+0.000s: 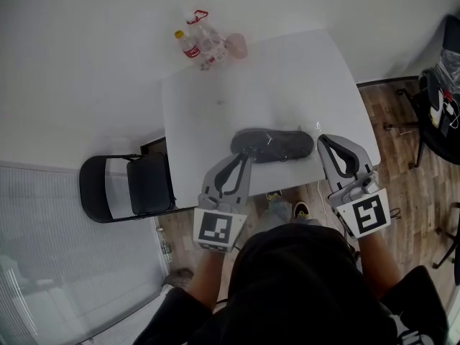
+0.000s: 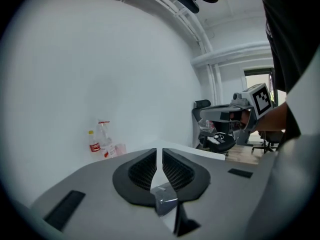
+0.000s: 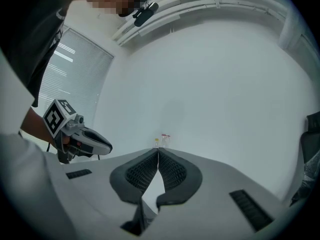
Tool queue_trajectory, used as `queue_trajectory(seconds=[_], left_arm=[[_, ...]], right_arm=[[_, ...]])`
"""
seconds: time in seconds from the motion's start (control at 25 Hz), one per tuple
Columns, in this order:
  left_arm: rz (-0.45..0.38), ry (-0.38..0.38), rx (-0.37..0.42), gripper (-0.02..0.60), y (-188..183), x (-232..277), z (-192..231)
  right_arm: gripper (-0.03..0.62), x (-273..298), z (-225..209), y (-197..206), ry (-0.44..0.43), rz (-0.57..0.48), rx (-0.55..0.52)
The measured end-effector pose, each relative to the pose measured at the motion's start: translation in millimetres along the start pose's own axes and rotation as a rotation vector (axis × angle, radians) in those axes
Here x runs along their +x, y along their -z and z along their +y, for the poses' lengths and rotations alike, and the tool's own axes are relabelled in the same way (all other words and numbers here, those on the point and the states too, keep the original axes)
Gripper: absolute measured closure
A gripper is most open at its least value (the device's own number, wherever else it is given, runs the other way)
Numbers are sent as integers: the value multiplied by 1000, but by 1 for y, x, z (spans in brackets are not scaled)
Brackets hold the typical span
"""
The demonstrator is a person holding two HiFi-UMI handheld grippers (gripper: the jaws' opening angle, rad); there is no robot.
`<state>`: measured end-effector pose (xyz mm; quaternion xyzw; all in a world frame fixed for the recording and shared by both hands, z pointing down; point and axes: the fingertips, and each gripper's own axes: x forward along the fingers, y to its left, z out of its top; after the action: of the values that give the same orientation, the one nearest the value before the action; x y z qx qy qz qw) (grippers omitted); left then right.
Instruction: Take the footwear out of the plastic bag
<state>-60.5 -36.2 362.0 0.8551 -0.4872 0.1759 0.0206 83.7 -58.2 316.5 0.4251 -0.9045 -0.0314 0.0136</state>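
While both pairs of jaws are pressed together with nothing clamped at the tips, the left gripper (image 1: 246, 155) rests its nose against the near left end of the bagged shoe. The right gripper (image 1: 323, 141) sits just beside the shoe's right end. In the left gripper view, a scrap of crinkled clear film shows in the gap behind the closed tips. Whether the film is caught there cannot be told.

The footwear is one dark shoe (image 1: 284, 148) lying on its side along the near edge of the table (image 1: 287, 77), wrapped in a thin clear plastic bag (image 1: 266, 142).

The shoe is probably light, with a firm sole and a softer upper. The bag looks slippery and limp, so it would likely slide and bunch up. A sensible hold would be a pinch of loose film at one end with one gripper, while the other takes the shoe by its heel or collar edge.

The table is plain white and smooth, so it offers little friction. At its far edge, against a white wall, stand a few bottles (image 1: 201, 42). A black folding chair (image 1: 136, 185) stands to the left. A wood floor (image 1: 402, 164) and an office chair (image 1: 442, 113) lie to the right.
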Motion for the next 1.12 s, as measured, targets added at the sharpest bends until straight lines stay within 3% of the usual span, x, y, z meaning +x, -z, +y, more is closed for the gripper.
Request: queue_trajectory(seconds=[0.12, 0.32, 0.44, 0.6, 0.76, 0.92, 1.12], left_arm=[[58, 116, 38, 538, 10, 24, 15], [219, 379, 138, 334, 38, 66, 26], [370, 569, 189, 262, 75, 90, 26], [630, 820, 245, 179, 141, 113, 23], [787, 912, 296, 156, 192, 138, 33], [850, 981, 227, 155, 213, 151, 37], [900, 1030, 250, 156, 228, 147, 30]], right_arm=[[576, 18, -3, 1, 13, 1, -12], [576, 39, -10, 3, 47, 19, -34], [576, 51, -13, 7, 62, 39, -62], [576, 65, -20, 15, 101, 83, -68], [576, 80, -22, 20, 116, 113, -97], [576, 88, -22, 29, 137, 148, -117], [576, 89, -29, 38, 177, 176, -96]])
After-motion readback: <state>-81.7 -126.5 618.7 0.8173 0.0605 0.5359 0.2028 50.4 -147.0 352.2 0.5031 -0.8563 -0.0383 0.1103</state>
